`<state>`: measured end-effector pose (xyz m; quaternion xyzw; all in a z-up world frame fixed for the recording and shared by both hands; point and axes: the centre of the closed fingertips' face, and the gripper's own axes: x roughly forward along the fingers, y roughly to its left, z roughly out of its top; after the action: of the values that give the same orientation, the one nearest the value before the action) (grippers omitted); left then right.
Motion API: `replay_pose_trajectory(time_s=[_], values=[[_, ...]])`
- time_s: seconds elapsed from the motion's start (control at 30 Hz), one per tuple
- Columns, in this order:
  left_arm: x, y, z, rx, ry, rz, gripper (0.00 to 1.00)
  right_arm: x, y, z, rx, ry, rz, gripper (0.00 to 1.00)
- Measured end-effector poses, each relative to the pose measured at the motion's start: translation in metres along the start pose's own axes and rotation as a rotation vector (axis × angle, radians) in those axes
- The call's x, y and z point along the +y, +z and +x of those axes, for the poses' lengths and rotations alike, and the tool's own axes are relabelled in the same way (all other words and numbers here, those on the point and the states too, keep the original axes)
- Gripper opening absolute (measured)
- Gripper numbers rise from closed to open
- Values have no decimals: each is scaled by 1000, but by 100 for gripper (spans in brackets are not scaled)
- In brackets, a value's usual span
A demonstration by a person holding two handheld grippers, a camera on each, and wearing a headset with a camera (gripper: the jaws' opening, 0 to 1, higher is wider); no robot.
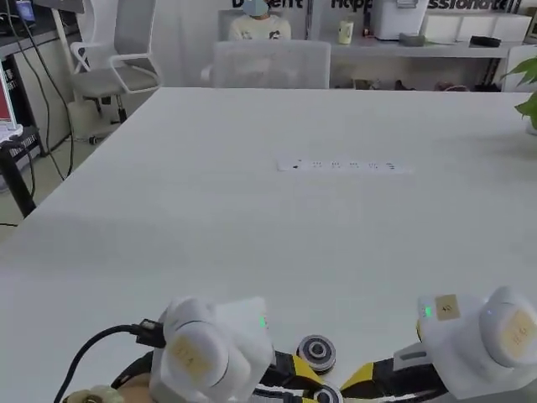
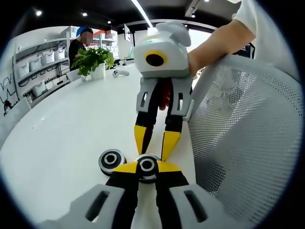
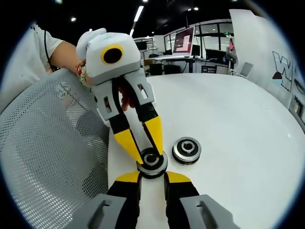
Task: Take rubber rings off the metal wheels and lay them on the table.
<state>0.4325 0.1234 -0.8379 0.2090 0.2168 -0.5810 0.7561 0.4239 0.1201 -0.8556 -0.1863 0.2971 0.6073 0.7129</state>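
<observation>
Left gripper (image 2: 147, 164) was clamped on one wheel (image 3: 152, 163), with its yellow tips snug on both sides. The wheel lay flat on the white table (image 1: 268, 227), so this hold probably served to pin it down while the ring gets worked off. Right gripper (image 2: 153, 153) came at the same wheel from the opposite side, nose to nose with the left one. Its jaws stood a little apart with the tips at the wheel's rim, but the fisheye was poor there and I couldn't tell if they had actually bitten on the rubber or just touched it. The two-sided approach made sense, one tool to anchor the metal and the other to peel. A second wheel (image 2: 112, 161) sat flat just beside the clamped wheel, on the side away from the person and apart from it, touched by neither gripper. It was probably parked there as next in line. In the head view both gripper bodies flanked the clamped wheel low and level, the left one's cable trailing away from it. A mesh chair back (image 2: 238, 133) stood close behind the clamped wheel on the person's side, so the work was right at the table edge. Judged stage was early, with the ring on the clamped wheel not yet off. The next move would need a firm pinch on the rubber alone and a pull up and outward, or the whole wheel could lift or skid toward its neighbour.
</observation>
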Motion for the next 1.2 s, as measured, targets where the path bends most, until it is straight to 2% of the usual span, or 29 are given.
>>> replay_pose_trajectory(time_s=[0.13,0.3,0.5,0.8,0.93,1.07,1.13,1.2], values=[[2,0,0,-2,5,-5,7,-3,-3,0,26,-10,-37,11],[2,0,0,-6,6,-12,7,-2,-2,0,26,-10,-38,9],[2,-1,0,-15,4,-27,7,-8,-3,-2,40,-39,-69,0],[1,-1,0,-22,-3,-33,7,-7,-3,-2,54,-33,3,0],[2,-2,-1,-19,-2,-29,7,-7,-4,-1,55,-27,-24,0],[2,-2,-1,-23,-2,-32,7,-7,-4,-1,61,-34,0,0],[2,-2,-1,-23,0,-32,7,-8,-4,-2,62,-37,22,0],[2,-2,-1,-21,-1,-30,7,-9,-5,-2,59,-32,85,0]])
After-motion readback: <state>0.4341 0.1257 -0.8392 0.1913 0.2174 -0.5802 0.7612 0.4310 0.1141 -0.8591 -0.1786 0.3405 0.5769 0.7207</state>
